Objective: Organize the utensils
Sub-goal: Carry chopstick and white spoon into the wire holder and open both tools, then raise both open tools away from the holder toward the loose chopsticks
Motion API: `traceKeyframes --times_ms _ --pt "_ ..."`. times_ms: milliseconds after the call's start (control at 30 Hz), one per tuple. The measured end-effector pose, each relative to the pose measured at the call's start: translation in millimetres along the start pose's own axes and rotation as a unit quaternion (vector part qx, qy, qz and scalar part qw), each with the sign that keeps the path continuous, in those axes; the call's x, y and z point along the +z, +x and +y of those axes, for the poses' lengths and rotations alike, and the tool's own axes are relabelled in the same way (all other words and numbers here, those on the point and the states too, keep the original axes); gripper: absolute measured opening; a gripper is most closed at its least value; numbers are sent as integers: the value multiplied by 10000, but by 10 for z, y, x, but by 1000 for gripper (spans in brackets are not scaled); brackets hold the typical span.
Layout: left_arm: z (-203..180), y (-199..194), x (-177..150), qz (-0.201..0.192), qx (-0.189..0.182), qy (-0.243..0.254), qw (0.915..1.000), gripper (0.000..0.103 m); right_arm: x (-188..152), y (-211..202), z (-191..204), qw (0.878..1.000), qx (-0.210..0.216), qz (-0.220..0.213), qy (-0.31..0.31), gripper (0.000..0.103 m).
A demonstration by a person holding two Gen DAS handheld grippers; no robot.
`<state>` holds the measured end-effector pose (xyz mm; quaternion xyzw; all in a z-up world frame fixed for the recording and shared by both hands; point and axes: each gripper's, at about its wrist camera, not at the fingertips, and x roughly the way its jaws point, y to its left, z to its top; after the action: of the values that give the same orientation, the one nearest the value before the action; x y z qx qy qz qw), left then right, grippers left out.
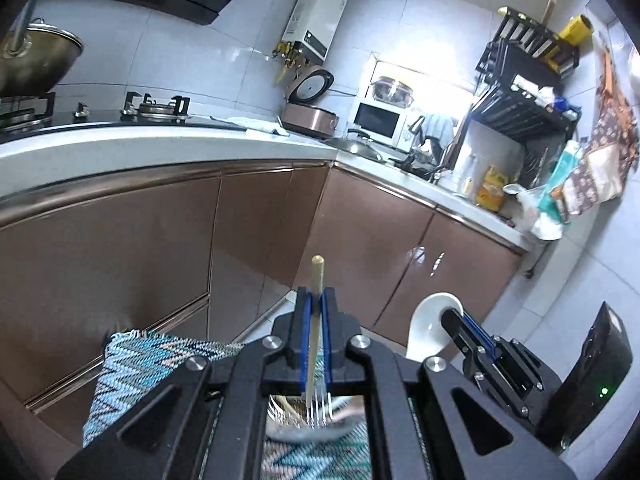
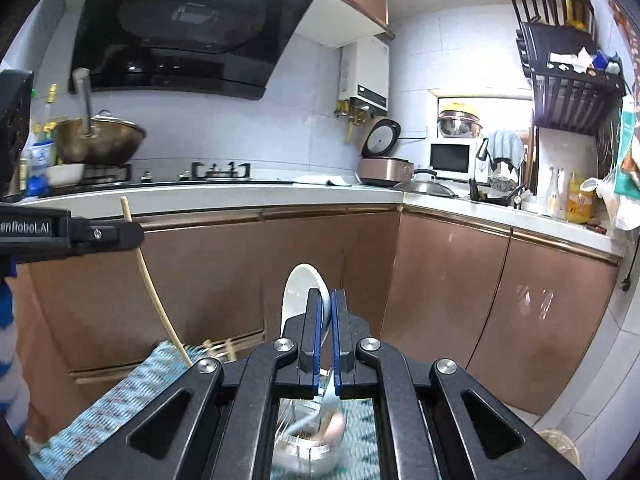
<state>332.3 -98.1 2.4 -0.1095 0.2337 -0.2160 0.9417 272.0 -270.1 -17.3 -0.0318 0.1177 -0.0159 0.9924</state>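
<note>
Fronting brown cabinets (image 2: pixel 320 264), zigzag cloth (image 1: pixel 136 364)

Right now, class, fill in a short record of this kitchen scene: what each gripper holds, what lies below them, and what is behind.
left gripper: shut on a fork, wooden handle end pointing forward, tines toward the camera
right gripper: shut on a white spoon, bowl end sticking out ahead
below: zigzag cloth with a blurred bowl of utensils on it
behind: brown cabinets under a white counter
on the counter: gas stove, rice cooker
</note>
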Motion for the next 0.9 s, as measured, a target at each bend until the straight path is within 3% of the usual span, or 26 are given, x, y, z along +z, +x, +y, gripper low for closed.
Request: traceKeyframes --times_ms 267,567,633,667,700,833,900 --pt "41 655 -306 70 322 78 9994 5 -382 549 70 9994 -349 -18 -78 4" --pt "83 766 -580 201 461 178 9986 6 -785 530 226 9987 -391 150 -300 7" --pt "80 715 -571 197 496 176 9984 7 -778 502 219 9986 -421 148 -293 17" --pt "81 672 -557 197 521 168 9983 11 -759 467 202 9987 -433 132 -251 30" --pt "83 618 -539 180 523 161 9983 17 -730 399 184 9987 -457 96 -204 36" --pt "68 273 -459 -9 567 91 9984 26 -604 117 158 9983 -562 -45 -167 48" --pt "41 72 -419 -121 598 104 9981 32 -515 -111 128 9978 -637 -154 -93 61"
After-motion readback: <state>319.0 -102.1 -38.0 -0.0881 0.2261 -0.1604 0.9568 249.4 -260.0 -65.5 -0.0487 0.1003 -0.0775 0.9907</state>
